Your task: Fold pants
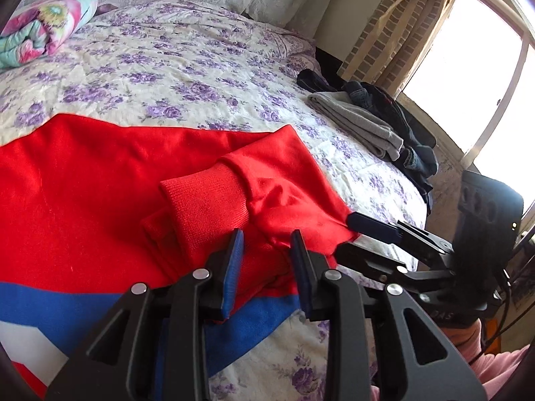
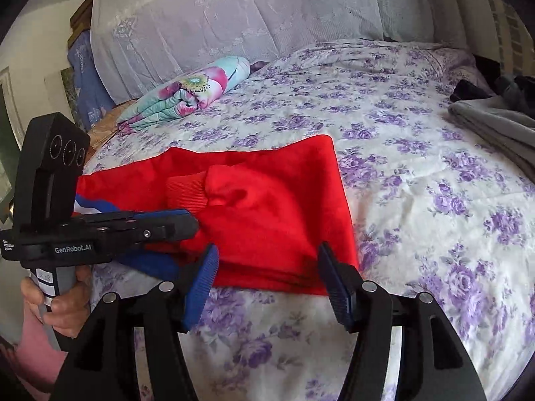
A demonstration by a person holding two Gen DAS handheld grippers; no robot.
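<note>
1. The red pants point(image 1: 83, 183) lay on the flowered bed point(image 1: 167, 67), near its front edge; one leg was folded back over the rest, so its ribbed cuff point(image 1: 207, 207) rested on top of the pants; a blue and white band point(image 1: 67, 300) ran along the pants' near side.
2. My left gripper point(image 1: 267, 237) sat at the near edge of the pants, just in front of the cuff; its two fingers were drawn close together with a thick bunch of red cloth pinched between the pads, so I took it as gripping the pants.
3. My right gripper point(image 2: 267, 250) stood at the pants' right-hand corner; its fingers were spread wide; the folded edge of the pants lay between them, and neither pad pressed on the cloth; in the left camera's view one finger reached over that corner and the other sat lower, beside it.
4. My left hand point(image 2: 63, 304) was wrapped round its gripper's handle, to the left of the pants, with a pink sleeve point(image 2: 33, 344) below it.
5. A folded flowery blanket point(image 1: 43, 26) lay well beyond the pants, towards the pillows.
6. A folded grey garment point(image 1: 361, 123) and a heap of dark clothes point(image 1: 411, 133) lay to the right of the pants, well apart from them; beyond those stood a bright window point(image 1: 485, 67) and a curtain point(image 1: 394, 33).
</note>
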